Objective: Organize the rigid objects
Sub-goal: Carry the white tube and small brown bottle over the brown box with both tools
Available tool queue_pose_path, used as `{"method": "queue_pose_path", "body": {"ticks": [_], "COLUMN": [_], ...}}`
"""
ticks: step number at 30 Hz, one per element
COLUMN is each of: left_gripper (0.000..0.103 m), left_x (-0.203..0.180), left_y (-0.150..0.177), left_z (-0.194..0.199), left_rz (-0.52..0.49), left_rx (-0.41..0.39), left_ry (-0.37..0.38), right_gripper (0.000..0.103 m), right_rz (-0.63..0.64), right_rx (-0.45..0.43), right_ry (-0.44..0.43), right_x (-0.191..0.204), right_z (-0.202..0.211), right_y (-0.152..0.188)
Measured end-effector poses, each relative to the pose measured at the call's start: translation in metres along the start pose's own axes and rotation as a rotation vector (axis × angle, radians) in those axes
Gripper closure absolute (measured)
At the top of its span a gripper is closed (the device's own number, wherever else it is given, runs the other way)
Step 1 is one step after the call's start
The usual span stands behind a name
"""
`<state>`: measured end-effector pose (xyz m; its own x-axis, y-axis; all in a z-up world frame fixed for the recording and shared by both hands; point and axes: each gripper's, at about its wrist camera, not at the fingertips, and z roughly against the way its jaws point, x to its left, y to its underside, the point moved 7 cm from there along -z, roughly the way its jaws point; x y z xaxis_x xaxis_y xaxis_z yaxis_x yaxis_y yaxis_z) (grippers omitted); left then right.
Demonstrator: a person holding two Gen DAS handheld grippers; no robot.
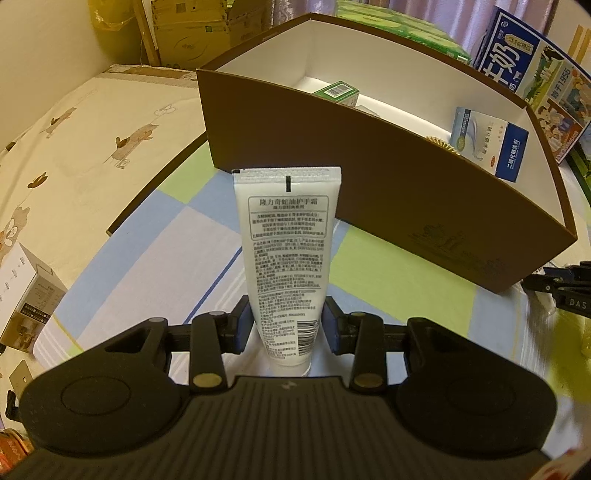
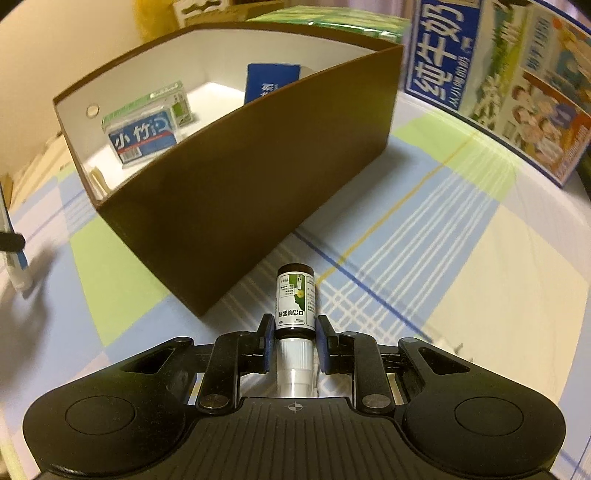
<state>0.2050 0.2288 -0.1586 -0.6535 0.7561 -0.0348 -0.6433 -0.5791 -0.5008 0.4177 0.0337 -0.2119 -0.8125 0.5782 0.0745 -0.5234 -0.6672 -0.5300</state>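
My left gripper [image 1: 288, 323] is shut on a white hand-cream tube [image 1: 286, 236] that points toward the brown storage box [image 1: 369, 177]. My right gripper [image 2: 293, 339] is shut on a small dark spray bottle [image 2: 295, 299] with a white cap, just in front of the same brown box [image 2: 221, 177]. Inside the box I see a green carton [image 1: 338, 91], a blue-and-white carton [image 1: 491, 146], a blue toothpaste-style box [image 2: 144, 138] and a blue carton [image 2: 269, 81]. The right gripper also shows at the right edge of the left wrist view [image 1: 561, 291].
A checked cloth [image 2: 424, 258] covers the surface. A milk carton case [image 2: 517, 74] stands right of the box. A small white-and-gold box [image 1: 26, 295] lies at left on a patterned sheet [image 1: 92, 129]. Cardboard boxes [image 1: 192, 33] stand behind.
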Motion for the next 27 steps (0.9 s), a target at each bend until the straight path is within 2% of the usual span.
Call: {"method": "queue_pose_path", "body": {"ticks": [12, 20, 27], "left_gripper": [0.069, 0.069, 0.069], "left_x": [0.004, 0.001, 0.000], "left_y": [-0.008, -0.028, -0.059], "left_z": [0.019, 0.044, 0.068], "left_rz": [-0.024, -0.056, -0.102], "left_rx": [-0.064, -0.116, -0.179], "left_ry": [0.029, 0.075, 0.117], "right_gripper": [0.083, 0.083, 0.083], "right_rz": [-0.138, -0.168, -0.173], "right_rx": [-0.093, -0.173, -0.246], "right_ry": [0.020, 0.027, 0.008], "right_x": [-0.002, 0.003, 0.018], "right_z": [0.054, 0.097, 0.124], "right_y": [-0.001, -0.021, -0.049]}}
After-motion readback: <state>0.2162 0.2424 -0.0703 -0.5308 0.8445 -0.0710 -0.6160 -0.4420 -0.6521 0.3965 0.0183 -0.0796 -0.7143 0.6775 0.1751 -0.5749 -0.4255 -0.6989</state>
